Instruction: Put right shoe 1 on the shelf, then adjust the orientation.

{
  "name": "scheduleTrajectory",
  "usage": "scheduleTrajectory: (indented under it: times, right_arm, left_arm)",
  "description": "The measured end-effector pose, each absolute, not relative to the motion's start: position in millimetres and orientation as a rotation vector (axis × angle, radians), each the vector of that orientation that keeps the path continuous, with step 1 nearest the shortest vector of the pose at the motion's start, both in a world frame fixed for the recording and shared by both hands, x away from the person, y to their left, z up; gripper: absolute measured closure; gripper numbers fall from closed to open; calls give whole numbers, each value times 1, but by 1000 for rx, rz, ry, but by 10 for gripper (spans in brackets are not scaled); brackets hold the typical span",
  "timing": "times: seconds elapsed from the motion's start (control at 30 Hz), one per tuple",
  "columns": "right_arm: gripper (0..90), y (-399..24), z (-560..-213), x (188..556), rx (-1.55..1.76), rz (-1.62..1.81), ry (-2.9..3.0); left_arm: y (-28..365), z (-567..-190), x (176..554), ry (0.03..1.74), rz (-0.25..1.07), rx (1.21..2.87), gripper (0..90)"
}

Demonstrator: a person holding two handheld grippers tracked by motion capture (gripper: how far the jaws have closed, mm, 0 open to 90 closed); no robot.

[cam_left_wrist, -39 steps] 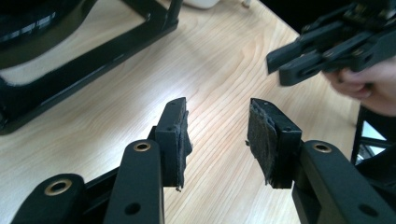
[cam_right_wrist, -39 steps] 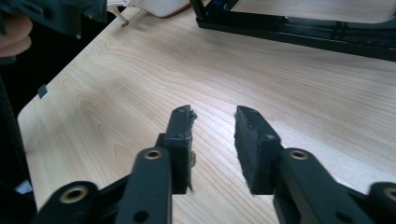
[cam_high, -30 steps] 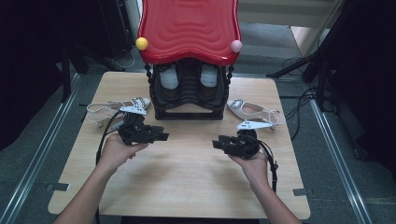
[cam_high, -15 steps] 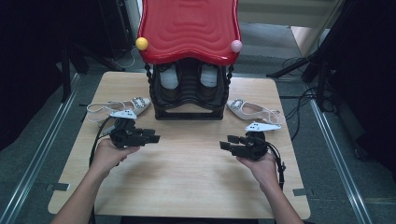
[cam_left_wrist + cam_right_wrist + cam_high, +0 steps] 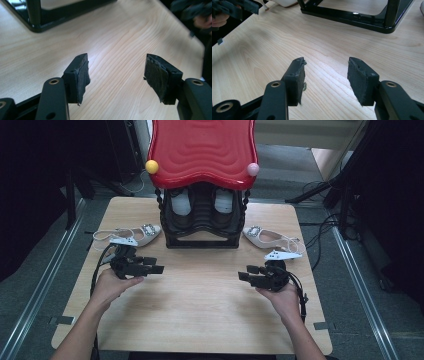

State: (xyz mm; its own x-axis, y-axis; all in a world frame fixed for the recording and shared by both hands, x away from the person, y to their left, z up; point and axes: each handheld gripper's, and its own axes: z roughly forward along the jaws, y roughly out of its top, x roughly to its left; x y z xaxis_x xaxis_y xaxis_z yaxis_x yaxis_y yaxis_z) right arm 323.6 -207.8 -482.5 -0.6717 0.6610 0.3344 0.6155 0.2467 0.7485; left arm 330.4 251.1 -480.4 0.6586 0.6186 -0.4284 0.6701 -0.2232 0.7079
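Left gripper (image 5: 156, 269): hovering over bare table (image 5: 200, 310), just in front of left shoe (image 5: 131, 235); jaws just been opening, now gaping with nothing between.
Right gripper (image 5: 245, 273): hanging near right shoe (image 5: 269, 238); jaws also just been widening, gripping nothing.
Rack (image 5: 201, 225): standing between the shoes, two more sitting inside under red top (image 5: 202, 150).
Risk: probably snagging a thin strap, or knocking a rack post when swinging in, judging from the tight spacing.
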Motion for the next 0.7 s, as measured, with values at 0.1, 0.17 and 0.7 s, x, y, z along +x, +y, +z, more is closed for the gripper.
scheduleTrajectory:
  times: [0.1, 0.17, 0.7]
  right_arm:
    - [490, -208, -484, 324, 1260, 1424, 2450]
    - [490, -208, -484, 324, 1262, 1417, 2454]
    - [479, -210, -486, 329, 1261, 1399, 2466]
  left_arm:
    - [255, -478, 329, 1033, -34, 1937, 322]
    - [258, -479, 329, 1038, -40, 1935, 330]
    - [287, -481, 326, 1090, -1, 1940, 450]
